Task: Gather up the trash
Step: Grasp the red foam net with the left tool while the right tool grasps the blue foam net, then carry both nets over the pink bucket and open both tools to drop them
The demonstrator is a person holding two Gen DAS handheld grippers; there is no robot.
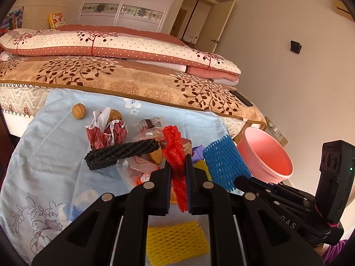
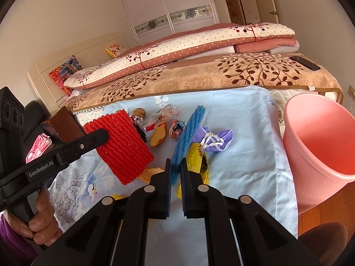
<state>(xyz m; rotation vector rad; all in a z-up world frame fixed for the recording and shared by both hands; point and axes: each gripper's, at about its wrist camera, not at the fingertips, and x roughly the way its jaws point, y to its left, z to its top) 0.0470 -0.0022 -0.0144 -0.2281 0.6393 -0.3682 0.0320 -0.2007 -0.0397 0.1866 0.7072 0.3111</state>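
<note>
My left gripper point(image 1: 178, 166) is shut on a red foam net point(image 1: 175, 153) and holds it above the blue cloth point(image 1: 51, 155); the net also shows in the right wrist view point(image 2: 122, 146). My right gripper point(image 2: 175, 168) is shut on a blue foam net point(image 2: 187, 139), seen too in the left wrist view point(image 1: 224, 161). A pink bin point(image 2: 319, 150) stands at the right, beside the cloth, also in the left wrist view point(image 1: 266, 153). On the cloth lie a black foam net point(image 1: 119, 153), a yellow foam net point(image 1: 175, 241), a purple mask point(image 2: 213, 139) and wrappers point(image 1: 106, 130).
A walnut point(image 1: 79, 110) lies at the far side of the cloth. A piece of bread point(image 2: 158, 134) and a yellow bag point(image 2: 198, 161) lie mid-cloth. A bed with folded quilts point(image 1: 115, 44) stands behind. A phone point(image 2: 306, 63) lies on the bed's corner.
</note>
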